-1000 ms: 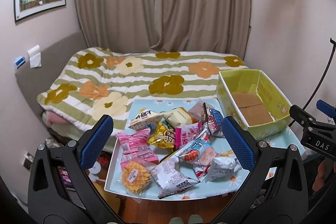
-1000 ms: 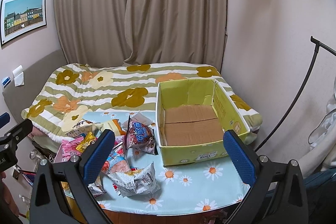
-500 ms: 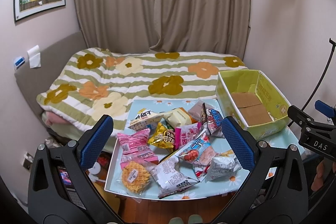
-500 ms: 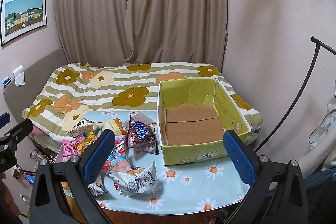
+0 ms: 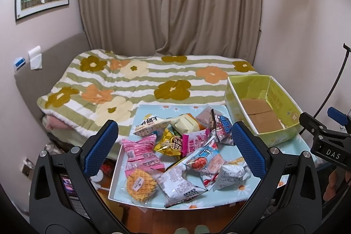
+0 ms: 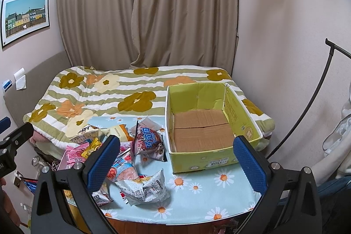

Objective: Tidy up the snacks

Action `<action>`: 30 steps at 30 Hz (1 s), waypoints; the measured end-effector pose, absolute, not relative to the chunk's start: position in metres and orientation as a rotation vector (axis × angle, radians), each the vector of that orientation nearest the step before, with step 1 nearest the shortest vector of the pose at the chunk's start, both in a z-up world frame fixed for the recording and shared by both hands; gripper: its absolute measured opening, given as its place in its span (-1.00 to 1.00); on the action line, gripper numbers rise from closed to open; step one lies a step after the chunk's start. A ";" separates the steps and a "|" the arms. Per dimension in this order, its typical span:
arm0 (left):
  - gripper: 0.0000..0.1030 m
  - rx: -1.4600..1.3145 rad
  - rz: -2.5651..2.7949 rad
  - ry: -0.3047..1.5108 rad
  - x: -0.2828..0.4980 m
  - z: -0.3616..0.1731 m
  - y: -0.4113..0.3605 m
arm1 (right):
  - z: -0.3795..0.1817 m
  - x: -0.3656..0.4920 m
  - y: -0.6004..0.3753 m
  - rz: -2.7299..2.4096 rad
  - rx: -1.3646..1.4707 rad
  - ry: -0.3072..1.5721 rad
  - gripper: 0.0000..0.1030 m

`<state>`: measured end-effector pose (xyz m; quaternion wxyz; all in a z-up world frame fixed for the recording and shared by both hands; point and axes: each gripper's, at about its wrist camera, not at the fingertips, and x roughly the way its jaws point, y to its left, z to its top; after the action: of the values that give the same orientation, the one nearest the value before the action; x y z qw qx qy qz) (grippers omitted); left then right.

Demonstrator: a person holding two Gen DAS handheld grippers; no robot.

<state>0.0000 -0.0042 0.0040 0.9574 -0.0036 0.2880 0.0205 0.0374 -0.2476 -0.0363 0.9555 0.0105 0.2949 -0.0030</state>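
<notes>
A pile of snack packets [image 5: 175, 150] lies on the left half of a small table with a daisy-print cloth [image 6: 197, 194]. It holds a pink packet [image 5: 141, 152], a round waffle snack [image 5: 140, 184], a yellow packet [image 5: 170, 144] and a silver packet [image 6: 144, 190]. An empty yellow-green cardboard box [image 6: 204, 135] stands at the table's right; it also shows in the left wrist view [image 5: 261, 111]. My left gripper [image 5: 173, 155] hovers open above the pile. My right gripper [image 6: 175, 159] hovers open before the box, holding nothing.
A bed with a flowered striped quilt [image 5: 142, 82] lies right behind the table. Curtains [image 5: 171, 3] hang at the back. A black stand pole [image 6: 307, 106] leans at the right. The table's front edge [image 6: 175, 222] is close below me.
Both grippers have barely shifted; the views are nearly the same. Nothing on the table has moved.
</notes>
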 end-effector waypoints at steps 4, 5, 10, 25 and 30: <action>0.99 -0.009 0.041 0.584 0.000 0.005 -0.003 | -0.036 0.036 -0.245 -0.004 0.023 0.601 0.99; 0.99 -0.009 0.042 0.582 0.000 0.005 -0.004 | -0.036 0.036 -0.245 -0.003 0.022 0.601 0.99; 0.99 -0.008 0.044 0.581 -0.001 0.006 -0.001 | -0.033 0.035 -0.243 0.001 0.023 0.601 0.99; 0.99 -0.012 0.038 0.613 0.000 0.004 0.014 | -0.036 0.041 -0.248 0.036 0.054 0.615 0.99; 0.99 -0.033 -0.011 0.725 0.012 -0.026 0.024 | -0.062 0.048 -0.248 0.059 0.063 0.678 0.99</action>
<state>0.0124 0.0245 -0.0261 0.9349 -0.0161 0.3544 -0.0054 0.0479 -0.2482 -0.0624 0.9422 0.0310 0.3323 0.0287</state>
